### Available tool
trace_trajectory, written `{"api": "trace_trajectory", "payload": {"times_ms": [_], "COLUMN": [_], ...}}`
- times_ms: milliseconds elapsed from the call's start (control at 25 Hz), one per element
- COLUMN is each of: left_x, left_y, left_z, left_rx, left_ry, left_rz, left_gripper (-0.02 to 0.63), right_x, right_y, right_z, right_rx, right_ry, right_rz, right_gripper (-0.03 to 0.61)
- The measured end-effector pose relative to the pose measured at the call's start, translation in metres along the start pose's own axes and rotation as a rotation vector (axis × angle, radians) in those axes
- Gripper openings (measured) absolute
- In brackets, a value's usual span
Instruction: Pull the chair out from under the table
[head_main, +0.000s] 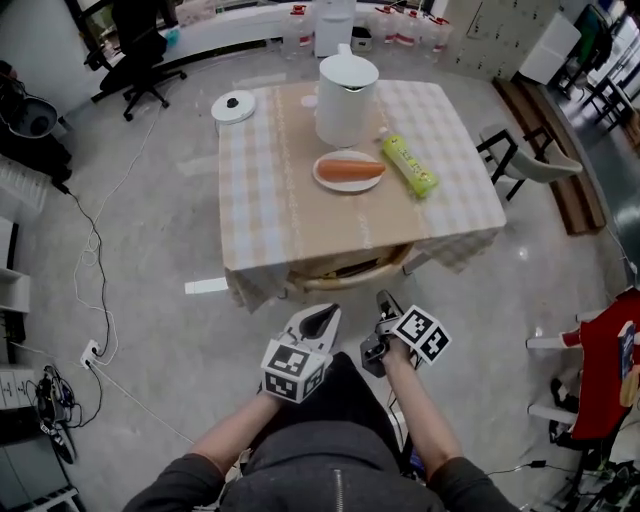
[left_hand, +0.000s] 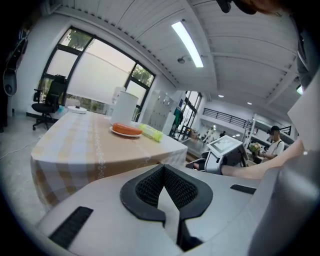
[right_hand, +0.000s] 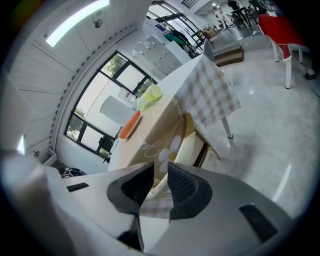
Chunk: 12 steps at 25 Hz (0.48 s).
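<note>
A pale wooden chair is tucked under the near edge of the table, which has a checked cloth; only the chair's curved back shows. My left gripper hovers just short of that back, its pads meeting with nothing between them. To its right, my right gripper sits close to the chair back. In the right gripper view, that gripper has a narrow gap between its pads. The chair shows beyond that gap, not clamped. The chair's seat and legs are hidden by the cloth.
On the table stand a white jug, a plate with an orange item, a green packet and a white disc. Another chair stands to the right and a red one nearer. Cables run on the floor at left.
</note>
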<state>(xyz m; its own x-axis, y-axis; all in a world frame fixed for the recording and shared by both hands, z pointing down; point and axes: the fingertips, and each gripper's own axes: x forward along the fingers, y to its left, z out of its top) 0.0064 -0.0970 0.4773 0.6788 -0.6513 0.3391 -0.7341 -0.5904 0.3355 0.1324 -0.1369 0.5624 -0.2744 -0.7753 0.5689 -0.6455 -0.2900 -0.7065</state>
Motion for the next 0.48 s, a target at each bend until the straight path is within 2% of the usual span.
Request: {"api": "trace_trajectory", "payload": {"times_ms": [120, 240, 480], "left_x": [-0.007, -0.013, -0.020], "left_y": [0.001, 0.005, 0.013], "left_z": [-0.002, -0.008, -0.021], "left_rx": [-0.004, -0.014, -0.026], "left_ry": [-0.002, 0.008, 0.033], "left_rz": [0.028, 0.057, 0.098], "left_gripper": [0.009, 0.009, 0.009], "right_x": [0.013, 0.027, 0.056], "right_y": [-0.003, -0.006, -0.018], "right_z": [0.001, 0.003, 0.004], "right_rx": [0.002, 0.038, 0.103], "right_ry": [0.028, 0.040, 0.077], "right_rz": [0.014, 0.022, 0.006], "right_gripper": [0.110, 0.146, 0.166]}}
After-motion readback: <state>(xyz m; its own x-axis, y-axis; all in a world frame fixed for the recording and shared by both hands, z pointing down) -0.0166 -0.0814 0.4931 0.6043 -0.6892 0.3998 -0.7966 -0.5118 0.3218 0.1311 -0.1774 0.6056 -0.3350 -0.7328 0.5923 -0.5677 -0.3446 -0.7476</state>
